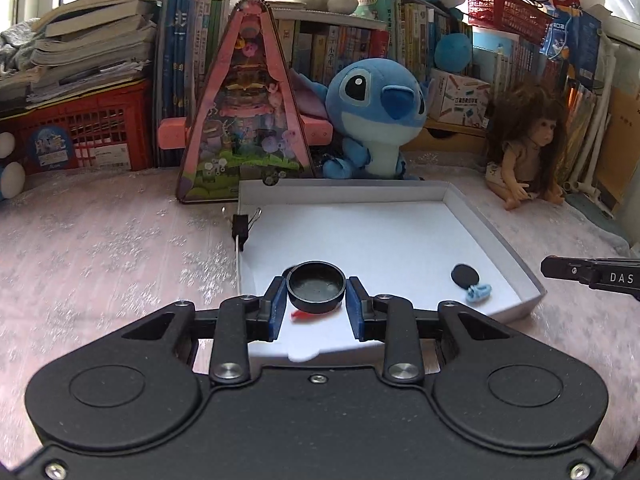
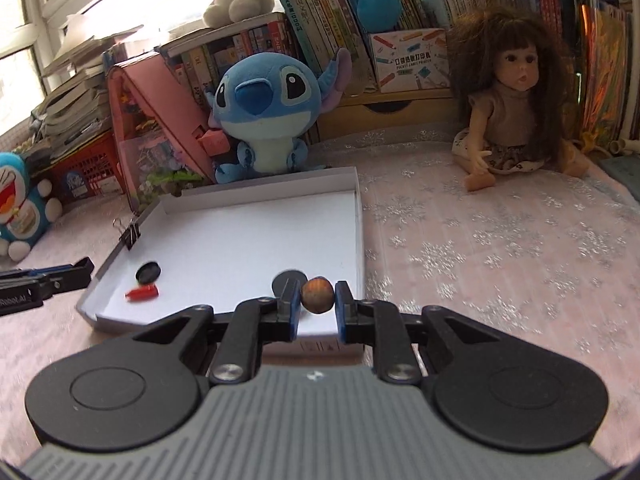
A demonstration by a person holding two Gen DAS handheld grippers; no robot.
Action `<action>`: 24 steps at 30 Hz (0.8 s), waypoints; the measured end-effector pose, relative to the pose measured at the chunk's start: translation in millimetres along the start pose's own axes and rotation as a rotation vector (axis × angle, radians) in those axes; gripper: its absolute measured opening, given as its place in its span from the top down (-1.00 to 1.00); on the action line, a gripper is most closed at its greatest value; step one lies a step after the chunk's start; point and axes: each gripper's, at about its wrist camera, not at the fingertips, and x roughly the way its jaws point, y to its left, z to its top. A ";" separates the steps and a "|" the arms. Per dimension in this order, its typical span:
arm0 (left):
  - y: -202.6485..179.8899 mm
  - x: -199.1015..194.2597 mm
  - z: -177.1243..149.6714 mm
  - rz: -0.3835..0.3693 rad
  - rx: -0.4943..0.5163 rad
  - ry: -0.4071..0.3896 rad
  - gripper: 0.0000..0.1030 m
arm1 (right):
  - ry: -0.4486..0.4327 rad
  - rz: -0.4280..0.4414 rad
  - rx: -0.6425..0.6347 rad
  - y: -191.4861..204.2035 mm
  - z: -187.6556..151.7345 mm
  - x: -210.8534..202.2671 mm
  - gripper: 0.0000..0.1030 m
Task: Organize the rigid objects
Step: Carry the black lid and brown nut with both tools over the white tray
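Note:
My left gripper point(image 1: 316, 291) is shut on a round black cap point(image 1: 316, 282), its blue pads pressing both sides, low over the near left part of a shallow white tray point(image 1: 496, 236). Under the cap a small red piece point(image 1: 302, 315) lies on the tray floor. A flat black disc point(image 1: 465, 274) and a tiny light blue piece point(image 1: 478, 292) lie near the tray's right wall. My right gripper point(image 2: 317, 299) is shut on a brown nut-like ball point(image 2: 317, 294) over the near right corner of the tray point(image 2: 360, 220). The black disc point(image 2: 286, 278) shows partly behind its fingers.
A black binder clip point(image 1: 241, 226) grips the tray's left wall. Behind the tray stand a pink triangular toy house point(image 1: 246, 120) and a blue plush point(image 1: 372, 120); a doll point(image 1: 524, 152) sits at the right. Books and red crates line the back. A pink snowflake cloth point(image 2: 500, 248) covers the table.

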 end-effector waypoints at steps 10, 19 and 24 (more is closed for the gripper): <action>0.0 73.0 27.5 0.028 -0.005 0.058 0.42 | 0.115 0.011 0.048 2.1 31.5 63.8 0.57; 2.1 113.5 32.2 0.065 -0.011 0.088 0.42 | 0.169 0.033 0.050 11.2 36.8 101.0 0.57; 4.7 126.0 32.6 0.068 -0.022 0.100 0.42 | 0.181 0.030 0.039 18.5 37.7 113.1 0.57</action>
